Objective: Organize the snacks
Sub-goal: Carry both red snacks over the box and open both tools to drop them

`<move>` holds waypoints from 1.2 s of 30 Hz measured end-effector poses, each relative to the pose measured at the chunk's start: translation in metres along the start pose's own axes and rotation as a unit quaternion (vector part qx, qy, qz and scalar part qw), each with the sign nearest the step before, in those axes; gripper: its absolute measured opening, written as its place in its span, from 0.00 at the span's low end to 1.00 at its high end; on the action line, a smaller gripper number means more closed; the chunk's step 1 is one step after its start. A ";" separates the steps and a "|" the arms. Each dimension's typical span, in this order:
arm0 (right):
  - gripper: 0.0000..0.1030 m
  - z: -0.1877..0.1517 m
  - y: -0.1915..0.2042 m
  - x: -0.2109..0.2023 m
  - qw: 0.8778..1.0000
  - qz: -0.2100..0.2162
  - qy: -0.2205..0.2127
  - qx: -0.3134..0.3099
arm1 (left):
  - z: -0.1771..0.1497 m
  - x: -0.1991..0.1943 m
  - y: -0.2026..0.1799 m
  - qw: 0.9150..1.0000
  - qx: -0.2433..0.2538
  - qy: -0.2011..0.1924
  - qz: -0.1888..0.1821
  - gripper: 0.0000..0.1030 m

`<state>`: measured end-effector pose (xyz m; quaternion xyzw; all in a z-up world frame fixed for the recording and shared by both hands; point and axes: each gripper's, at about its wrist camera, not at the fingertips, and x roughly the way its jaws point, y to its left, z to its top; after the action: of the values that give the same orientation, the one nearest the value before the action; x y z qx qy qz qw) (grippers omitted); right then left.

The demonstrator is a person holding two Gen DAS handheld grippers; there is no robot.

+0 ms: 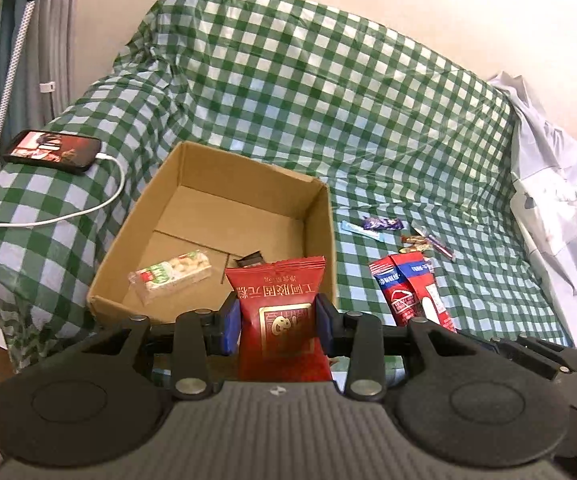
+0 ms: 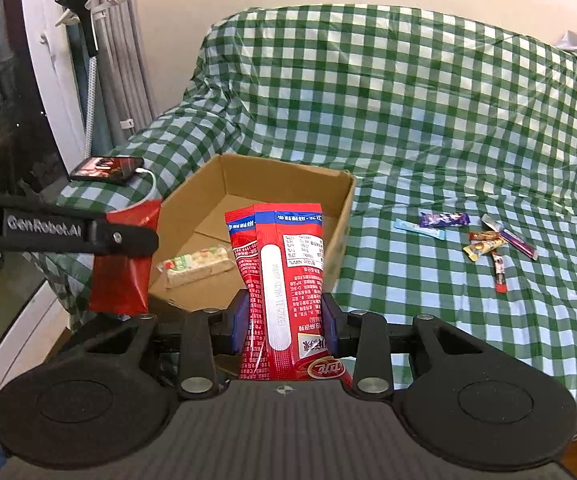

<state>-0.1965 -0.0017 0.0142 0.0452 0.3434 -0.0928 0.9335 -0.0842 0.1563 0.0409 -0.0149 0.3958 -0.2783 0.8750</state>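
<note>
Two grippers each held a snack. The left gripper (image 1: 276, 322) was clamped on a red pouch (image 1: 278, 312), which stood upright between its blue pads at lower centre of the left wrist view. The right gripper (image 2: 284, 322) was clamped on two red sachets (image 2: 284, 276), held together, upright at lower centre of the right wrist view; the same sachets showed at centre right of the left view (image 1: 408, 292). A cardboard box (image 1: 136, 240) sat open on a green checked cloth (image 1: 328, 100), centre of both views, behind the held snacks. Inside it lay a clear nougat pack (image 1: 172, 276) at the left and a small dark wrapper (image 1: 250, 258) near the middle. More small snacks lay loose on the cloth right of the box, well apart from it: a purple bar (image 2: 444, 219), a pale blue stick (image 2: 418, 229), and a few mixed candies (image 2: 488, 246). A phone (image 1: 52, 151) with a white cable (image 1: 88, 208) lay at left on the cloth.
</note>
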 end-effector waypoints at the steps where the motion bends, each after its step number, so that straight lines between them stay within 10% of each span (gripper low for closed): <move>1: 0.37 0.000 0.003 0.001 1.000 0.002 0.001 -0.002 | -0.001 0.000 0.003 1.000 -0.003 0.000 0.004 0.41; 36: 0.37 0.046 0.019 0.107 0.998 0.019 0.055 -0.017 | 0.076 0.108 0.040 0.995 0.020 0.048 0.086 0.41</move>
<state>-0.0839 -0.0052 -0.0201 0.0410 0.3949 -0.0670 0.9154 0.0459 0.1216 0.0090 0.0497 0.4314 -0.2099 0.8760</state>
